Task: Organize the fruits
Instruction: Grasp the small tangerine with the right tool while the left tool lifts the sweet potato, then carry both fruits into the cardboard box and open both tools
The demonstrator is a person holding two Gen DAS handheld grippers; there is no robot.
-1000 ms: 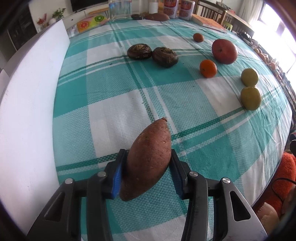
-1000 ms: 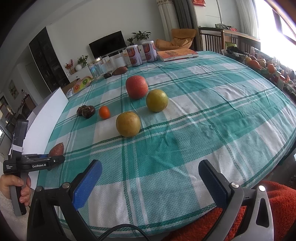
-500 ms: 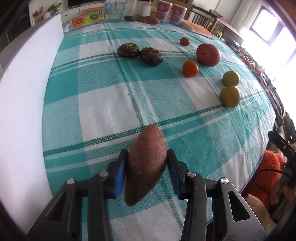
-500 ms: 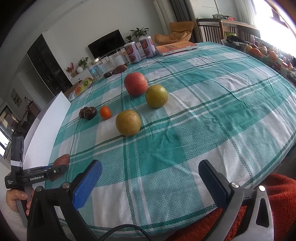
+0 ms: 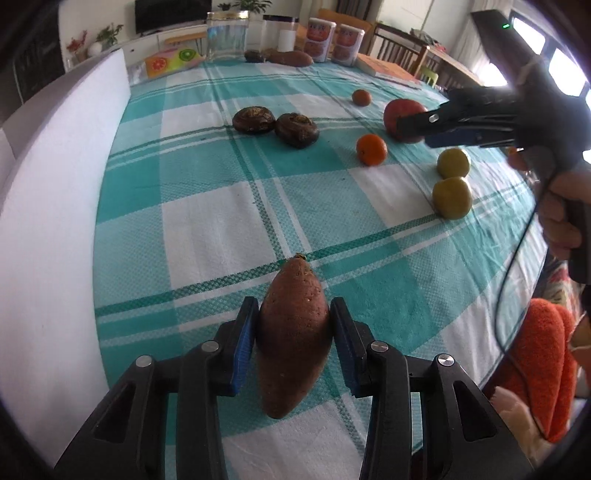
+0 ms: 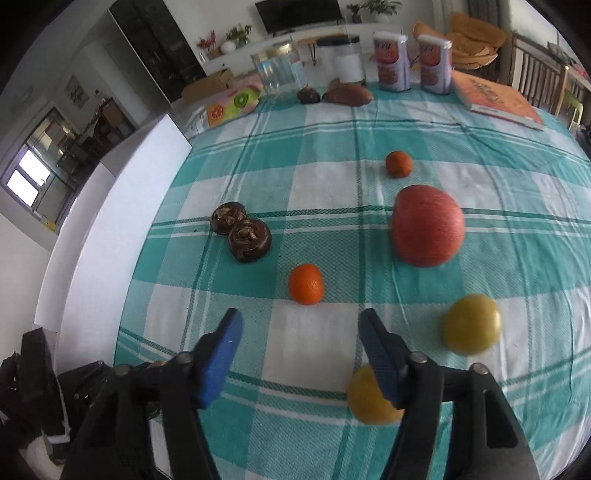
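The left gripper (image 5: 293,341) clamps the sweet potato (image 5: 292,334), jaws closing (it may slip endwise); the right gripper (image 6: 300,354), closing on nothing, could knock the near orange (image 6: 306,283).

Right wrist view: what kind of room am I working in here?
Most likely a home living and dining room. A wall-mounted television hangs above a low white sideboard with potted plants, and wooden dining chairs stand beside the table with the teal plaid tablecloth.
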